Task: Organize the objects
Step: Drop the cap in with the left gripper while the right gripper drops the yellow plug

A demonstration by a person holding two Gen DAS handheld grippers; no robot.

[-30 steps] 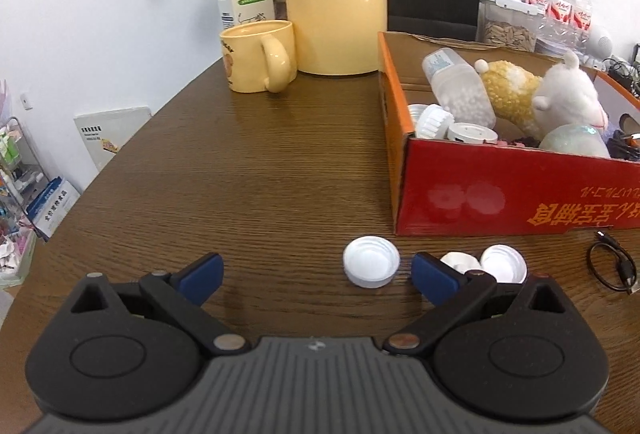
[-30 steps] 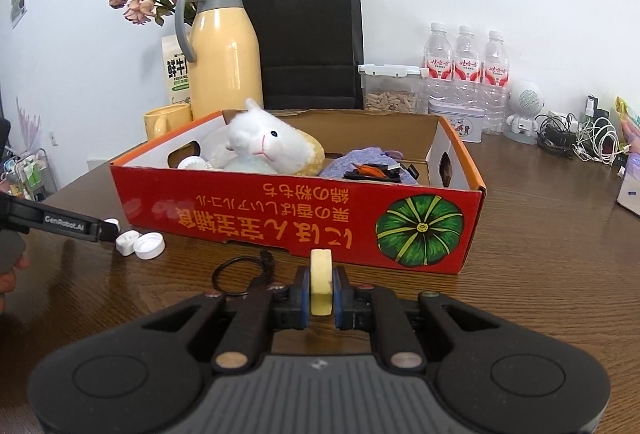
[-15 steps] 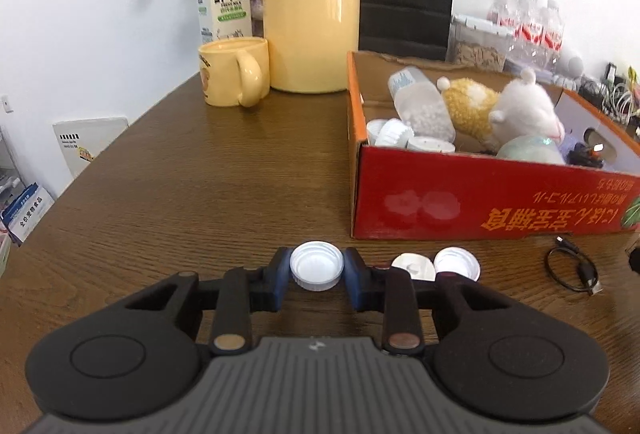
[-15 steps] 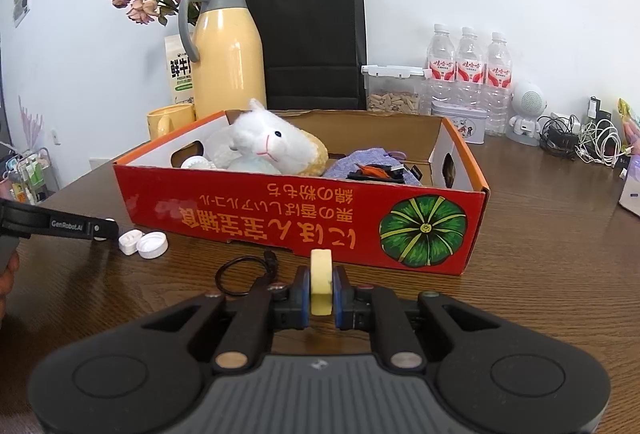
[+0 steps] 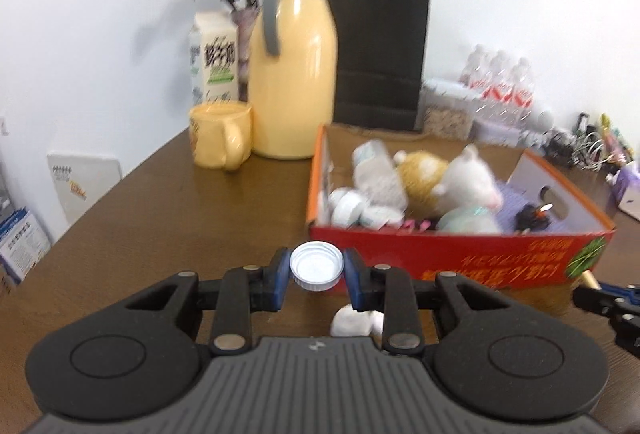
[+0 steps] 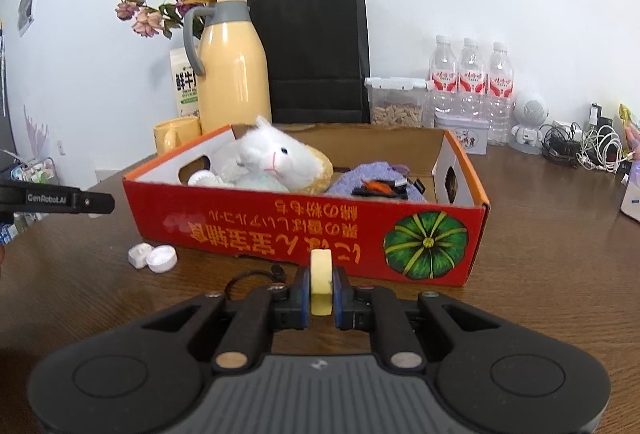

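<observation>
White plastic fills my left jaws (image 5: 317, 271): they are clamped on a bottle cap (image 5: 317, 270), open side up, held above the tabletop (image 5: 160, 226) just short of the red cardboard box (image 5: 460, 262). Below the cap, two more white caps (image 6: 153, 257) lie touching each other on the wood beside the box's front wall. My right jaws (image 6: 321, 288) are pressed together on a pale yellow roll (image 6: 321, 280) standing on edge between the pads; it may be tape, though the view is too poor to be sure. The box sits straight ahead of that hand, its pumpkin print (image 6: 425, 244) facing me. Inside it lie a white plush animal (image 6: 276, 158), a clear bottle (image 5: 376, 170) on its side, several round white lids (image 5: 348, 208) and a purple cloth (image 6: 368, 182). Behind the box stand a yellow thermos (image 5: 294, 74), a yellow mug (image 5: 220, 138), a milk carton (image 5: 216, 58) and a black paper bag (image 6: 316, 54).
</observation>
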